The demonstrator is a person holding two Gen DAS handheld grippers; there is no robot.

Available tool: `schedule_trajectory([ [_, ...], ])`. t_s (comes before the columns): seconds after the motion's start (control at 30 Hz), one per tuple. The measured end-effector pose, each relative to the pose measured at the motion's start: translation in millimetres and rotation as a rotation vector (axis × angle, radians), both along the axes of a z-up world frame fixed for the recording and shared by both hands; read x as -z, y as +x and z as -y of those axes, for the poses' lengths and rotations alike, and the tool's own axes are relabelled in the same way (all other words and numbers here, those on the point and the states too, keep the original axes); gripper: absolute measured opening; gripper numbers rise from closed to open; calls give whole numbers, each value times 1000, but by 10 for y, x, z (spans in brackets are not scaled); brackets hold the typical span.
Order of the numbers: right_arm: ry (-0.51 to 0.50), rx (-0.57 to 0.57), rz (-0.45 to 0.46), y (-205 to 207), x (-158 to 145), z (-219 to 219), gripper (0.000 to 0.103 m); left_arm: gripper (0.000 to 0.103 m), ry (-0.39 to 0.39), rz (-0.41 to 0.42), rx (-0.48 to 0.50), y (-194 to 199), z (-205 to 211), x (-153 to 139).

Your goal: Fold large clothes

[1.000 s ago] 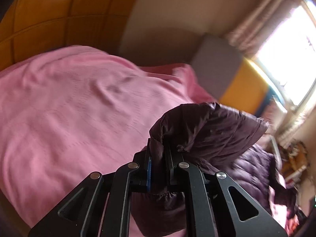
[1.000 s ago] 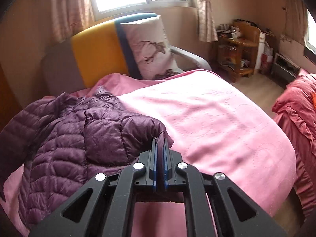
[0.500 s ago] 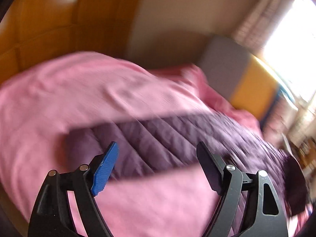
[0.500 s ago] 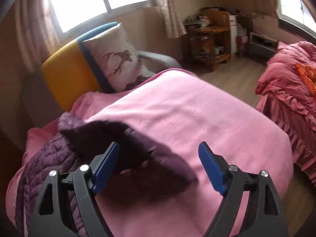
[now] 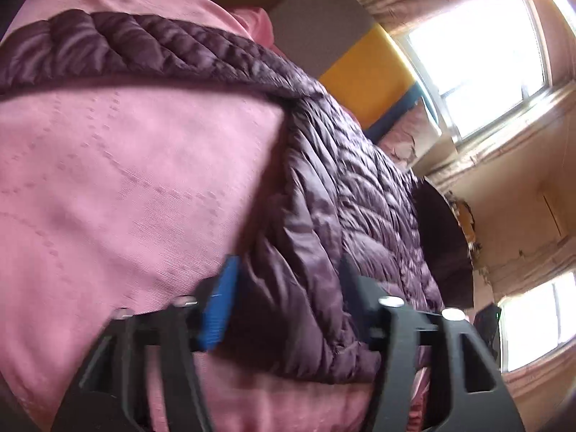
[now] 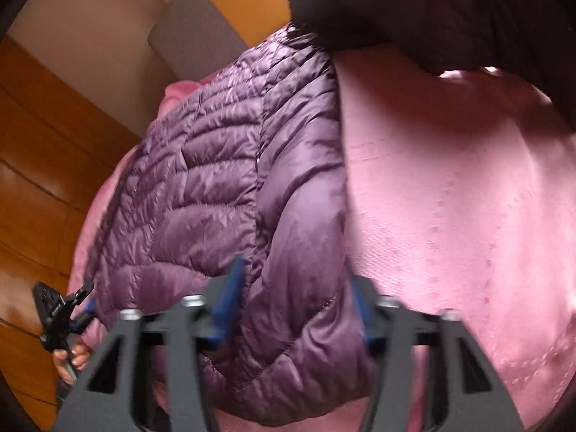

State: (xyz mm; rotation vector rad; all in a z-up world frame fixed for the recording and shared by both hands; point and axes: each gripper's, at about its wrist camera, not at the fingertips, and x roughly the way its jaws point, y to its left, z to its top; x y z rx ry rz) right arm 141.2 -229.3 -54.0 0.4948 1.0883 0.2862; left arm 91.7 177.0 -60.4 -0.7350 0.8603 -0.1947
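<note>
A purple quilted down jacket (image 5: 352, 194) lies spread on the pink bedspread (image 5: 136, 180), one sleeve stretched out across the far part of the bed. My left gripper (image 5: 288, 302) is open, its fingers straddling the jacket's near bottom corner. In the right wrist view the jacket (image 6: 216, 165) lies on the bedspread (image 6: 450, 198); my right gripper (image 6: 298, 306) is open with its fingers either side of the jacket's other bottom corner. The jacket's second sleeve (image 6: 450, 10) reaches out dark at the top. The left gripper (image 6: 61, 313) shows small at the jacket's far left edge.
An armchair with grey and yellow back (image 5: 345, 46) stands beyond the bed under a bright window (image 5: 478, 50). A wooden wardrobe (image 6: 43, 165) stands to one side of the bed. A patterned cushion (image 5: 406, 133) rests on the chair.
Both grippers let go of the jacket's sleeves, opened, and dropped down low over the jacket's bottom corners. The jacket now lies spread flat with sleeves out.
</note>
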Motion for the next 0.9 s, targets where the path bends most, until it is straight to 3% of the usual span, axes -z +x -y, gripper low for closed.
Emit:
schedule_trajectory([
  [0.03, -10, -10, 5, -4, -35, -27, 20, 19, 41, -14, 32, 27, 102, -2],
  [0.07, -34, -17, 17, -30, -70, -43, 12, 10, 76, -18, 51, 24, 177, -3],
  [0.13, -63, -27, 57, -120, -205, 15, 7, 4, 143, -12, 63, -4, 258, -43],
  [0.23, -84, -50, 122, -361, -447, 67, 6, 2, 187, 9, 80, -87, 312, -135],
  [0.33, -114, -93, 128, -641, -522, 92, 5, 2, 216, 17, 103, -292, 344, -210],
  [0.47, -151, -137, 34, -1061, -226, 111, 5, 2, 217, -30, 114, -699, 381, -128],
  [0.6, -122, -123, -53, -1350, 108, 167, 6, 2, 226, -91, 109, -1040, 436, 22],
  [0.63, -121, -107, -46, -1368, 103, 183, 8, 2, 224, -99, 106, -1066, 436, 30],
  [0.67, -128, -98, -39, -1355, 82, 203, 18, 2, 225, -102, 101, -1078, 434, 22],
  [0.7, -137, -85, -28, -1334, 28, 227, 25, 5, 233, -99, 91, -1087, 427, -6],
  [0.77, -189, -43, 30, -1255, -153, 309, 58, 24, 227, -69, 54, -1093, 323, -103],
  [0.83, -247, -26, 104, -1127, -342, 230, 64, 67, 246, -43, -60, -1050, 91, -216],
  [0.9, -252, -43, 154, -1037, -446, 51, 72, 69, 262, -42, -174, -1017, -170, -266],
])
